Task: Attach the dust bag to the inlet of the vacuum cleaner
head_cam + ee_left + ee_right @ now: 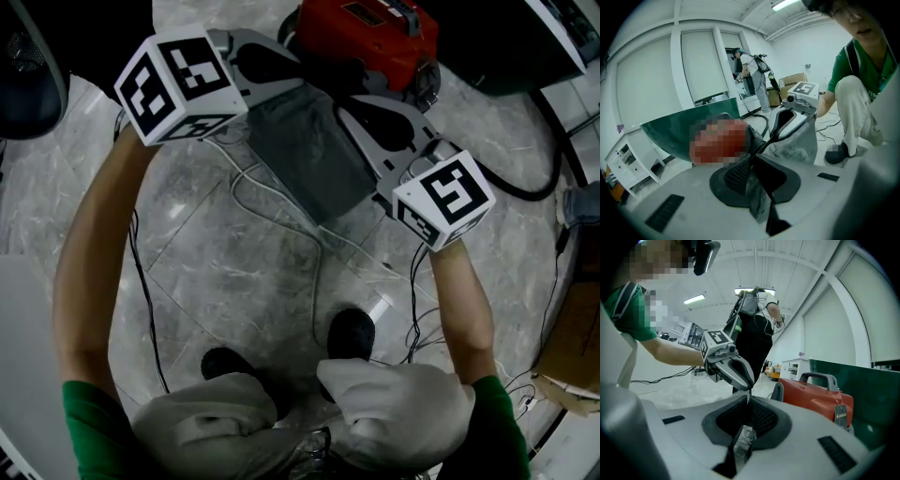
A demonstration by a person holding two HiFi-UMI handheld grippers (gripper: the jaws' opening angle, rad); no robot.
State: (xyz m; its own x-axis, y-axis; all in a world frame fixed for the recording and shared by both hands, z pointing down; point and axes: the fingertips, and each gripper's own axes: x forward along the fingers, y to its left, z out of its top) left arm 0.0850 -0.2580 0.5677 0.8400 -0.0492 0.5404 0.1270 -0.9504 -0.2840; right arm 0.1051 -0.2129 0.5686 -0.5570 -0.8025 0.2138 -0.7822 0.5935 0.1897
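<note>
A grey fabric dust bag (309, 155) hangs between my two grippers just in front of the red vacuum cleaner (375, 37), which stands on the marble floor. My left gripper (302, 87) is shut on the bag's upper left edge. My right gripper (343, 106) is shut on its upper right edge. In the left gripper view, grey cloth (759, 199) is pinched in the left gripper (754, 159), and the bag (799, 143) stretches to the right gripper (780, 126). In the right gripper view, cloth (743, 441) sits in the right gripper (749, 404); the vacuum cleaner (815, 397) is to the right.
White cables (272, 202) trail over the floor under the bag. A black hose (534, 187) curves at the right, with a cardboard box (577, 347) beyond. My shoes (352, 333) stand below. Another person (752, 75) stands farther off, and a green panel (693, 126) runs behind the vacuum.
</note>
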